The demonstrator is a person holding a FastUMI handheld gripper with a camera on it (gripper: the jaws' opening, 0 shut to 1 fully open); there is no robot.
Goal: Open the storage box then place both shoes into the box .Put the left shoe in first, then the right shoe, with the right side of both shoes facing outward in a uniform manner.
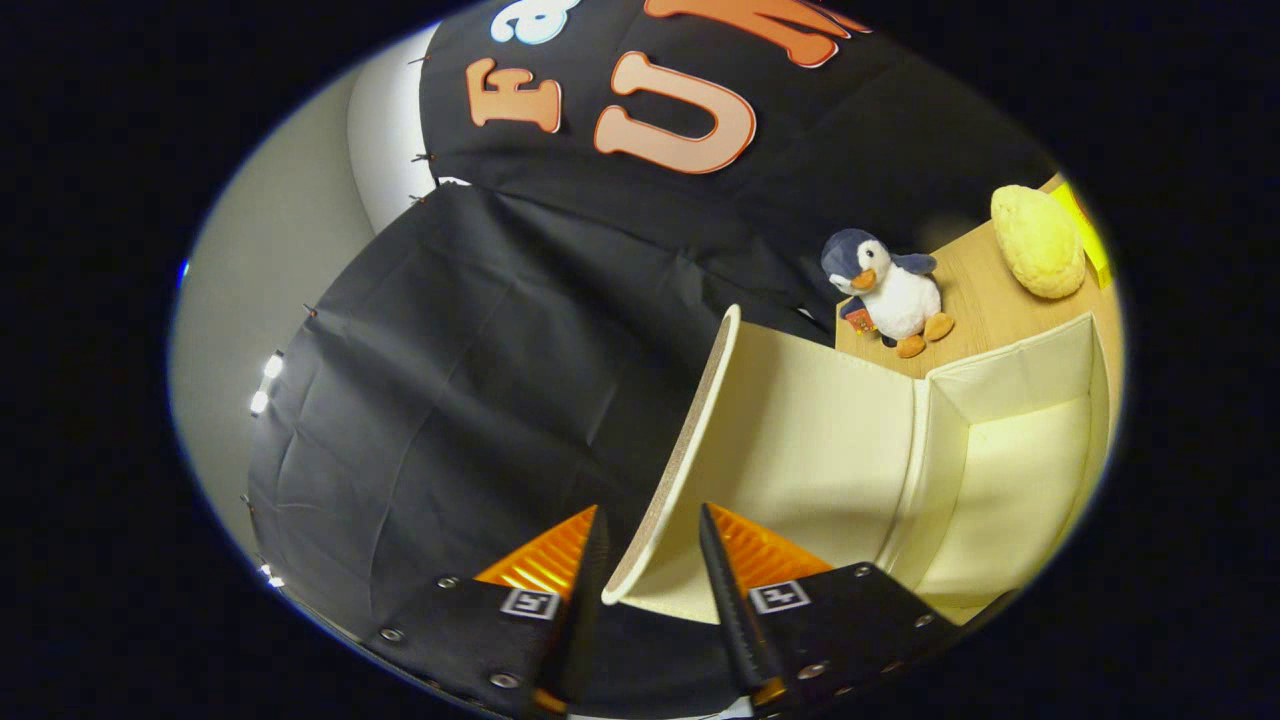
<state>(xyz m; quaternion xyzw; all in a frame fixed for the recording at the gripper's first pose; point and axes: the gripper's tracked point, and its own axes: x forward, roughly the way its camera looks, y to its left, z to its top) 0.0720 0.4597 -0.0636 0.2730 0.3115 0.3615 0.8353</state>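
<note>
Black booth cloth behind; storage box [1000,470] lid [800,430] swung up, its edge running lengthwise between the part-open jaws of the gripper [650,560], contact unclear, box cavity beyond-right.

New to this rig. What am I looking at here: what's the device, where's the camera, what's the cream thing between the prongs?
There is no robot arm. A person carries a handheld two-finger gripper, and a fisheye camera riding on it looks forward along the fingers, which is why the two fingers rise from the bottom of the picture and everything looks bent.

The cream thing is the storage box, with its lid swung up. The lid's edge sits in the gap between the fingers; I cannot tell whether both press on it, so the grip is unconfirmed. The box interior that shows looks bare.

Beyond the box, on a wooden table, stand a plush penguin and a yellow fuzzy object. The black cloth behind is the booth's wall.
</note>
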